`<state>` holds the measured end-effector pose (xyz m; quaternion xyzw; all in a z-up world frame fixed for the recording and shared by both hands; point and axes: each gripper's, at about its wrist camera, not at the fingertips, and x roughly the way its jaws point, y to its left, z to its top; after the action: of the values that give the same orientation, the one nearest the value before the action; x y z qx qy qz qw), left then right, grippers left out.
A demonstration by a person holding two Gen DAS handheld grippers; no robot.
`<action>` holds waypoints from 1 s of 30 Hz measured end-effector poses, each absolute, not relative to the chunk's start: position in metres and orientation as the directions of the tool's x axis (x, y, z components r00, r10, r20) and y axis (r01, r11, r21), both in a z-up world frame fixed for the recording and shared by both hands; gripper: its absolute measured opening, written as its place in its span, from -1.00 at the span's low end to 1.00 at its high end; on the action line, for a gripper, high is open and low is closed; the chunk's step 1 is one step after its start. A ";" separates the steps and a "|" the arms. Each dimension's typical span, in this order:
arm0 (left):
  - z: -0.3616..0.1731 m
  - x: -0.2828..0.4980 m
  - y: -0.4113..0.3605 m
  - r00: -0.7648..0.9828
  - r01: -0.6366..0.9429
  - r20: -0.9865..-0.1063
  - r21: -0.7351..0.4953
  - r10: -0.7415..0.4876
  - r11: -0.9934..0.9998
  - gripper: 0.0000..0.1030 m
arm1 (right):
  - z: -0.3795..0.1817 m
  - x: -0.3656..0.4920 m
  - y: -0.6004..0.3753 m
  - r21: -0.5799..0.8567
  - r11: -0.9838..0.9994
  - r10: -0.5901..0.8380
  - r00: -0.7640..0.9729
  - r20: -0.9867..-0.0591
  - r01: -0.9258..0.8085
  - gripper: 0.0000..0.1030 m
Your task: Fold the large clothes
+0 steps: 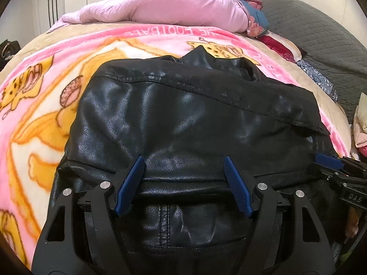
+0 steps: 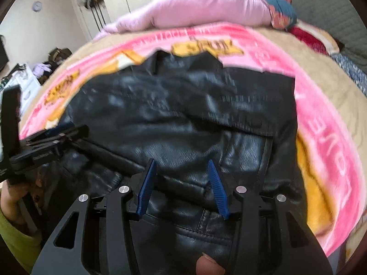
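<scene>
I have a black leather jacket [image 1: 195,119] lying on the bed, on top of the pink cartoon blanket [image 1: 45,96], already doubled over so that its collar points away from me and a folded edge runs across it from left to right. My left gripper [image 1: 184,183] hangs over the near hem with its jaws spread wide and nothing between the blue pads; leather shows under them but they are not pressing it. My right gripper [image 2: 182,188] sits just beside it over the same near edge, jaws parted too, less widely, and also clamping nothing.

The right wrist view is smeared, so I can't be sure whether the lower pad brushes the leather there; I think not.

As I judge it, the step in hand is taking hold of the near edge for the next fold. To do it well I would bring both grippers down level with each other, set well apart along the hem, so the stiff leather lifts evenly. I would slide one pad under all the layers at the seam instead of nipping only the top one, since this material is slick and heavy. Then I would carry the hem towards the collar and lay it square with the fold already made, keeping clear of the pink quilt [image 1: 160,2] heaped at the far end of the bed.
</scene>
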<state>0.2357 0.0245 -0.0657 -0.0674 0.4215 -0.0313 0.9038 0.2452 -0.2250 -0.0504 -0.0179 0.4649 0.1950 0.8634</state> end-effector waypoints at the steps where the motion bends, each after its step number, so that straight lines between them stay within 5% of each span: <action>1: -0.065 0.235 0.025 0.643 0.000 -0.757 -0.149 -0.114 0.989 0.24 | -0.055 0.246 -0.226 0.155 0.924 0.319 0.484 -0.815 -0.349 -0.11; 9: -0.056 0.227 0.021 0.659 0.020 -0.742 -0.147 -0.124 0.989 0.35 | -0.054 0.240 -0.230 0.183 0.921 0.346 0.504 -0.791 -0.344 -0.08; 11: -0.052 0.223 0.017 0.659 0.030 -0.743 -0.133 -0.119 0.991 0.47 | -0.049 0.235 -0.233 0.202 0.913 0.372 0.517 -0.771 -0.354 0.07; 15: -0.042 0.215 0.010 0.671 0.050 -0.731 -0.124 -0.125 0.991 0.78 | -0.038 0.222 -0.237 0.173 0.923 0.352 0.575 -0.738 -0.343 0.67; 19: -0.035 0.210 0.008 0.676 0.054 -0.724 -0.139 -0.138 0.989 0.82 | -0.032 0.214 -0.246 0.165 0.935 0.332 0.609 -0.720 -0.314 0.82; 30: -0.020 0.195 0.006 0.687 0.082 -0.701 -0.189 -0.193 0.979 0.82 | -0.015 0.196 -0.261 0.156 0.951 0.303 0.700 -0.647 -0.267 0.91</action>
<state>0.1948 0.0056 -0.0203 -0.0714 0.3886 -0.0749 0.9156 0.1963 -0.2607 -0.0150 0.0253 0.3550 0.1546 0.9216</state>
